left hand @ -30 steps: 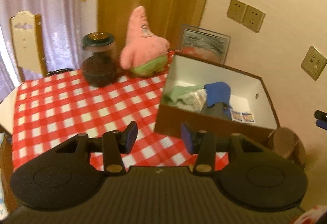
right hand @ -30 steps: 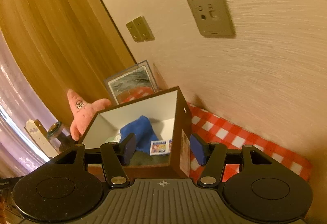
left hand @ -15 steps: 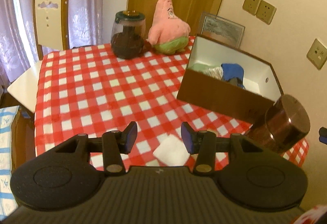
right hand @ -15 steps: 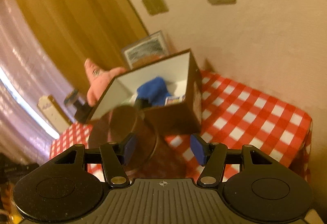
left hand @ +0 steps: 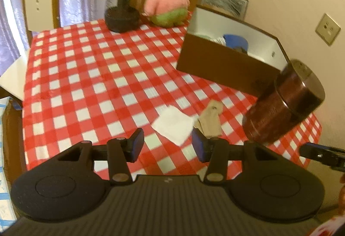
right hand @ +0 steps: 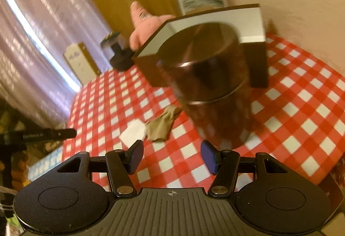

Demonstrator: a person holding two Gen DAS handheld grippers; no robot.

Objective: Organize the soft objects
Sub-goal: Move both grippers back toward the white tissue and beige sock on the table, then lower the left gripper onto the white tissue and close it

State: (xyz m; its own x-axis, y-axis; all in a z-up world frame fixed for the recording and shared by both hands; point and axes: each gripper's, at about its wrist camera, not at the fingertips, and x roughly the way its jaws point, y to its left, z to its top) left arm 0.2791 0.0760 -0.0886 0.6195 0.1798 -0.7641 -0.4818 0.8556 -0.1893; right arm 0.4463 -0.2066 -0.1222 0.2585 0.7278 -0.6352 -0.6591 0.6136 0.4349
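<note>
A white folded cloth and a tan sock lie side by side on the red checked tablecloth, just ahead of my open, empty left gripper. Both also show in the right wrist view: cloth, sock. My right gripper is open and empty, near the table's front edge, right of the sock. A brown box with a white inside holds blue and green soft items. A pink plush star stands at the back.
A dark brown canister stands close to the box's near corner, right in front of my right gripper. A dark glass jar stands by the plush. A framed picture leans on the wall. A chair is at the far left.
Both grippers have pulled back from the box toward the table's front edge. The white cloth, the tan sock and the brown canister have come into view. Both stay open.
</note>
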